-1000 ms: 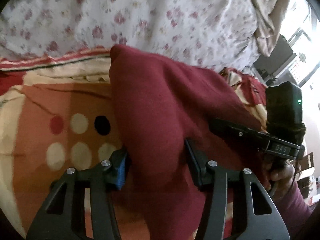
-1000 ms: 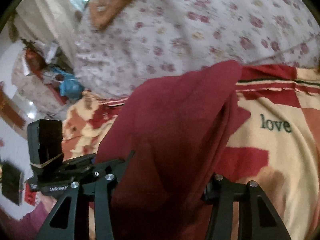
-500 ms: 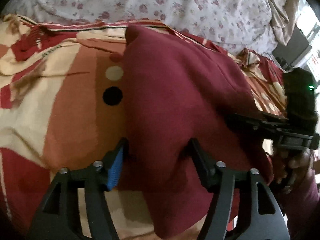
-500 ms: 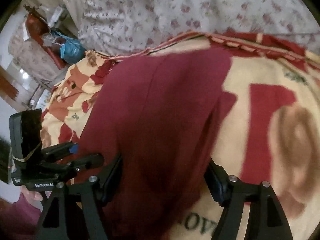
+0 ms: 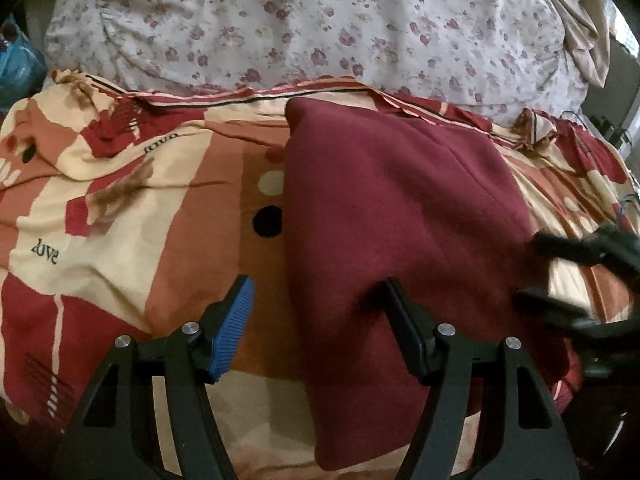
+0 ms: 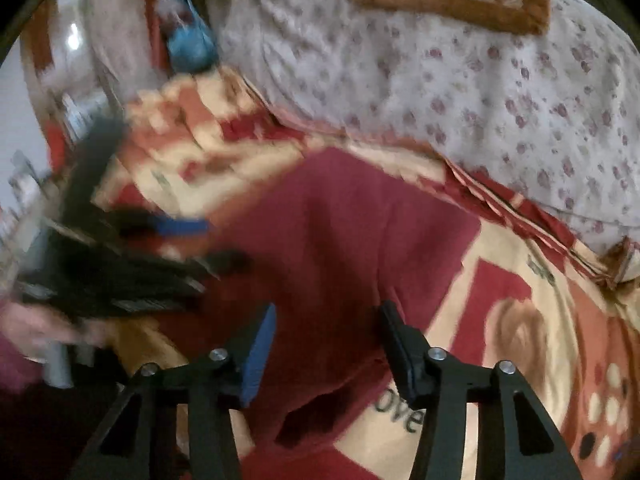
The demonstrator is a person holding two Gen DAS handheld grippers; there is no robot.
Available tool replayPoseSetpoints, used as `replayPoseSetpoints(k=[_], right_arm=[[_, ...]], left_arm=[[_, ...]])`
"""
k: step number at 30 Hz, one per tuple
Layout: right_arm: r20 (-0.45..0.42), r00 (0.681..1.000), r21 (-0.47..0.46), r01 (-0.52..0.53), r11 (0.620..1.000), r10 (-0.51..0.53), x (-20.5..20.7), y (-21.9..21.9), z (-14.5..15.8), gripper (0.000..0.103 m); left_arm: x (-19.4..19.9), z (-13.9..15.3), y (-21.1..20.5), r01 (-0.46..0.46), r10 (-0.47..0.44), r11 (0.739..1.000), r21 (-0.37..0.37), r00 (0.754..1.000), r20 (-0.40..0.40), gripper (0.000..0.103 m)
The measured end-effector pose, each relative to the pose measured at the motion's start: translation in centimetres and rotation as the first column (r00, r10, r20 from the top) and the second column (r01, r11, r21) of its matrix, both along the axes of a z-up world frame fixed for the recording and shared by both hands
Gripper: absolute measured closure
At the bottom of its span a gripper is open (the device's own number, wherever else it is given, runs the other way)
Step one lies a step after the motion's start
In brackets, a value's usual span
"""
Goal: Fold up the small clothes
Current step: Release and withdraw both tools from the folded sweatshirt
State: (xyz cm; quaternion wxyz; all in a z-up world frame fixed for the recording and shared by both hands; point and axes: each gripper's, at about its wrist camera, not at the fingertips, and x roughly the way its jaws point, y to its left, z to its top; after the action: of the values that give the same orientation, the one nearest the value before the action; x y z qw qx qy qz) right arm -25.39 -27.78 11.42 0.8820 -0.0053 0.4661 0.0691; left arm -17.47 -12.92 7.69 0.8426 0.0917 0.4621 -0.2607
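Maroon garment (image 5: 392,216) lies folded flat on blanket (image 5: 120,216), 12 o'clock of my left gripper (image 5: 316,312). Both grippers spread, right gripper (image 6: 326,344) just narrowed, pinching nothing. Final fold maybe left.

I'm looking along my left gripper (image 5: 316,304): black slotted finger arms, silver screw heads, one ribbed blue pad (image 5: 234,326). My right gripper (image 6: 326,338) is showing the same build. I'm wearing a maroon sleeve (image 6: 12,360).
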Motion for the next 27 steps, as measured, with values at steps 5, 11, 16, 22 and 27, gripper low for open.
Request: replayPoseSetpoints(k=[5, 11, 16, 22, 27], right_arm=[[-0.036, 0.997, -0.011, 0.063, 0.998, -0.063, 0.0, -0.9, -2.5, 0.052], [0.004, 0.992, 0.064, 0.122, 0.99, -0.123, -1.4, -1.3, 0.6, 0.052], [0.036, 0.97, 0.095, 0.237, 0.967, -0.241, -2.0, -1.2, 2.2, 0.038], [0.029, 0.943, 0.104, 0.327, 0.939, -0.332, -2.0, -0.8, 1.7, 0.025], [0.034, 0.935, 0.109, 0.349, 0.931, -0.354, -2.1, -0.3, 1.7, 0.019]], left_arm=[[-0.8, 0.7, 0.0, -0.022, 0.021, 0.999, 0.026, 0.999, 0.05, 0.036], [-1.5, 2.1, 0.7, -0.043, 0.041, 0.999, 0.011, 0.993, 0.11, 0.036], [-1.8, 2.9, 1.1, -0.06, 0.061, 0.998, -0.012, 0.991, 0.118, 0.036], [-2.7, 3.8, 1.6, -0.075, 0.077, 0.997, -0.021, 0.987, 0.143, 0.036], [-2.9, 4.1, 2.0, -0.089, 0.093, 0.995, -0.035, 0.984, 0.151, 0.036]])
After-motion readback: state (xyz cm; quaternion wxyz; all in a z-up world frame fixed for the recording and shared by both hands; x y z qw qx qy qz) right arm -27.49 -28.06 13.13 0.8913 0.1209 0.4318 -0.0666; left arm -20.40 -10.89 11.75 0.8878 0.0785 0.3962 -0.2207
